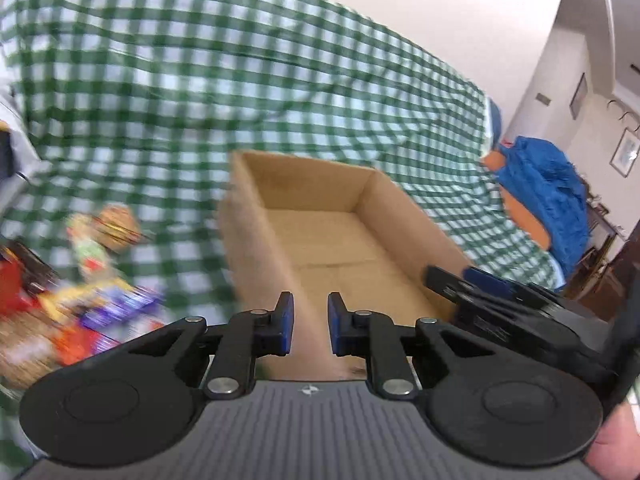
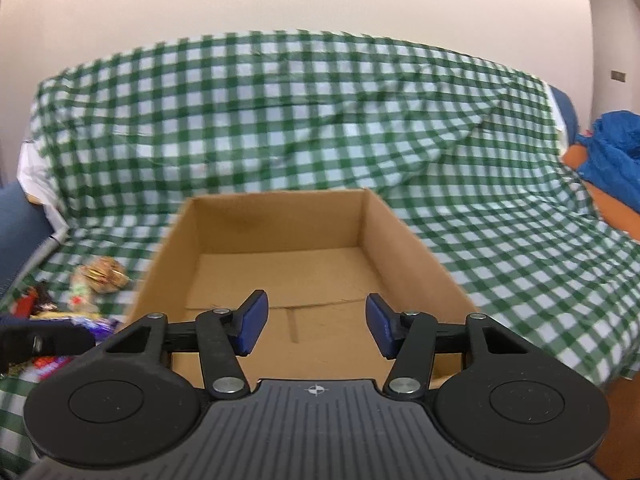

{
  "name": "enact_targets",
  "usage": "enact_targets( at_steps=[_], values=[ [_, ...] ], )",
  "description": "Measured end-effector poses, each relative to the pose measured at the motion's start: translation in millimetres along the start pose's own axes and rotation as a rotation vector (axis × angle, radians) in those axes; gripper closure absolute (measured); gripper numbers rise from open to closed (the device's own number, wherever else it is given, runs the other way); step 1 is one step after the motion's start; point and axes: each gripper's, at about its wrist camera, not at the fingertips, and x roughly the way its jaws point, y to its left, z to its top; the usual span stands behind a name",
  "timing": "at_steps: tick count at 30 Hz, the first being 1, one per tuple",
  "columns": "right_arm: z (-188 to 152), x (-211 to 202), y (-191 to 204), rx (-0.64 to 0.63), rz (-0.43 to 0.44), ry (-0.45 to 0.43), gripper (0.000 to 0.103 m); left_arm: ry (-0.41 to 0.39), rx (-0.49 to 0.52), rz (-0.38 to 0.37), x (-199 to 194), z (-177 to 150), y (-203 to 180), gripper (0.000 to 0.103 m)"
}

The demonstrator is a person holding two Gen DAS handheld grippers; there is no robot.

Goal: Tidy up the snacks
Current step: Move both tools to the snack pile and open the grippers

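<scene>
The cardboard box (image 2: 304, 280) stands open and empty on the green checked cloth (image 2: 280, 120). Its long axis runs from the near edge away toward the covered backrest. The snacks (image 2: 92, 280) lie in a blurred heap on the cloth, just left of the box. The left gripper (image 1: 310, 324) is at its narrowest, with nothing between the pads. The right gripper (image 2: 316, 324) is half open over the box, also holding nothing.
</scene>
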Motion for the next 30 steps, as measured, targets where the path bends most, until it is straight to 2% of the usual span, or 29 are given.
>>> enact_targets(
  at_steps=[2, 3, 6, 8, 10, 11, 12, 14, 17, 21, 27, 30],
  values=[
    [0, -2, 15, -0.005, 0.047, -0.013, 0.047, 0.003, -0.001, 0.042, -4, 9, 31, 0.080],
    [1, -2, 23, -0.003, 0.072, -0.012, 0.047, 0.007, -0.020, 0.062, -4, 9, 49, 0.075],
    [2, -4, 51, -0.023, 0.147, -0.025, 0.047, 0.012, -0.134, 0.134, -5, -3, 105, 0.063],
    [2, -4, 70, -0.035, 0.201, -0.024, 0.047, 0.020, -0.267, 0.174, -7, -18, 141, 0.060],
    [-5, 4, 91, -0.076, 0.225, -0.002, 0.047, -0.018, -0.346, 0.178, -13, -28, 166, 0.051],
    [-6, 6, 102, -0.081, 0.244, 0.007, 0.047, -0.044, -0.363, 0.193, -16, -36, 175, 0.039],
    [-7, 11, 111, -0.095, 0.258, 0.014, 0.047, -0.046, -0.409, 0.219, -16, -42, 184, 0.035],
    [-14, 17, 134, -0.131, 0.296, 0.015, 0.047, -0.023, -0.465, 0.236, -14, -40, 193, 0.035],
    [-26, 27, 162, -0.187, 0.342, 0.052, 0.047, -0.058, -0.447, 0.262, -19, -35, 194, 0.025],
    [-45, 43, 194, -0.254, 0.380, 0.090, 0.047, -0.038, -0.460, 0.266, -13, -39, 198, 0.024],
    [-65, 62, 211, -0.275, 0.390, 0.173, 0.046, -0.046, -0.576, 0.258, -12, -50, 219, 0.023],
    [-69, 73, 214, -0.260, 0.399, 0.228, 0.045, -0.025, -0.644, 0.271, -10, -55, 231, 0.021]
  ],
)
